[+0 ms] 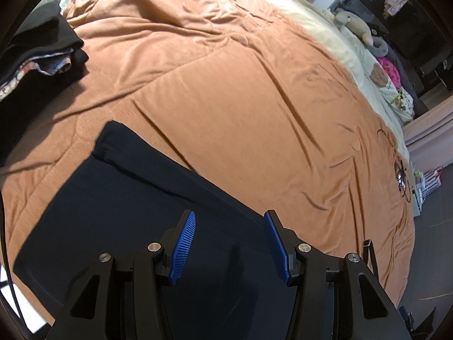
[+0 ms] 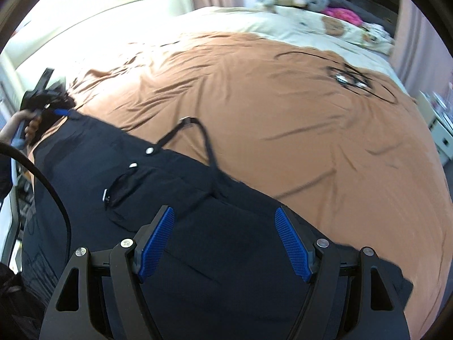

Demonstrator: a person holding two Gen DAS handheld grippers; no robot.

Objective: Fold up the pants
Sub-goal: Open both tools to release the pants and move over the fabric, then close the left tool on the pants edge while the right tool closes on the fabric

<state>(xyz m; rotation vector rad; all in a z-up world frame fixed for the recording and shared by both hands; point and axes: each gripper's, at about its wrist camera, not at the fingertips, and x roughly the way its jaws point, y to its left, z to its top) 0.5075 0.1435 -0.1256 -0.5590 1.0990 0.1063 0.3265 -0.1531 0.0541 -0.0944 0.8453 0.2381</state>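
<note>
Pants (image 2: 158, 198) lie flat on the orange bed cover (image 2: 283, 107), near its front edge; long axis runs left-right, hem end (image 1: 110, 138) toward the left gripper (image 1: 229, 245), strap and snaps toward the right gripper (image 2: 225, 240). Both hover over dark cloth, fingers spread, nothing pinched. Risks, judged: a shallow pinch may lift only the top layer, skewing the fold; loose strap (image 2: 198, 133) may get trapped inside; soft bedding may bunch underneath. Folded stack (image 1: 42, 51) sits well apart.
</note>
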